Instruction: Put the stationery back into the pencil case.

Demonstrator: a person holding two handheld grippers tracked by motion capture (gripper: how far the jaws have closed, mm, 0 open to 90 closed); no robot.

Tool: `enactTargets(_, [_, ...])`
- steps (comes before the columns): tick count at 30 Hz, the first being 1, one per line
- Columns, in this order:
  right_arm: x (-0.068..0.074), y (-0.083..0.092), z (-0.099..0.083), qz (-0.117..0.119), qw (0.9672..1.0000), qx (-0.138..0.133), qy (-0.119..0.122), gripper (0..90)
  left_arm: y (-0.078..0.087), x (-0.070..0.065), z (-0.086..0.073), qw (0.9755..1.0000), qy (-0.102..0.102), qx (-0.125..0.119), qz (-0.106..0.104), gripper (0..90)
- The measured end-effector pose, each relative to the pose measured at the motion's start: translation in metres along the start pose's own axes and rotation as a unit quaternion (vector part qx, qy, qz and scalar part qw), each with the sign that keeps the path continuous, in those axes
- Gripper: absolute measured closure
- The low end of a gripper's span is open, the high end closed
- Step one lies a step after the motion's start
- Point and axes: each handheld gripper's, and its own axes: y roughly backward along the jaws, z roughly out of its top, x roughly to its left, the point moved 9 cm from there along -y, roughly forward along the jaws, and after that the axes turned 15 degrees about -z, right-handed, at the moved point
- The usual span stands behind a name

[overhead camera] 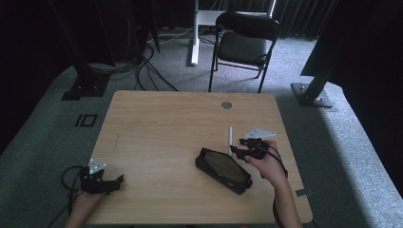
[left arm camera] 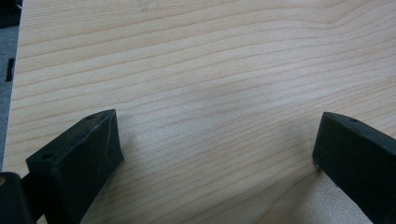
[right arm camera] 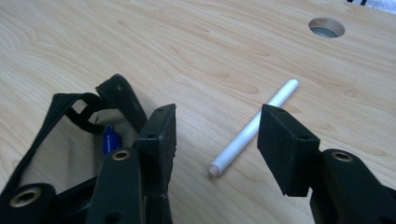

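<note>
White pen [right arm camera: 254, 129] lies loose on surface [overhead camera: 161, 123] between parted right gripper [right arm camera: 217, 140] jaws, not gripped; open pouch [overhead camera: 223, 169] awaits; left gripper [left arm camera: 215, 149] jaws apart, idle

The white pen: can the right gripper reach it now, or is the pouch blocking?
Probably yes. The white pen lies on bare table between the open jaws of the right gripper; the black pouch sits off to one side.

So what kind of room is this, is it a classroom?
Probably not: it looks like a recording studio or lab. Dark curtains hang at the back, cables trail over grey carpet, and one wooden table faces a folding chair.
</note>
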Motion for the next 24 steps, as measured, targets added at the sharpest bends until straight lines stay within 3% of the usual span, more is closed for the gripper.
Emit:
enactTargets(5, [-0.01, -0.009, -0.006, -0.017, 0.9998, 0.003, -0.011, 47.0, 0.0, 0.0, 0.0, 1.0, 0.0, 0.0, 0.0, 1.4])
enactTargets(14, [-0.022, -0.024, -0.016, -0.028, 0.9989, 0.012, -0.035, 47.0, 0.0, 0.0, 0.0, 1.0, 0.0, 0.0, 0.0, 1.4])
enactTargets(24, [-0.037, -0.04, -0.024, -0.052, 0.9962, 0.01, -0.069, 47.5, 0.0, 0.0, 0.0, 1.0, 0.0, 0.0, 0.0, 1.4])
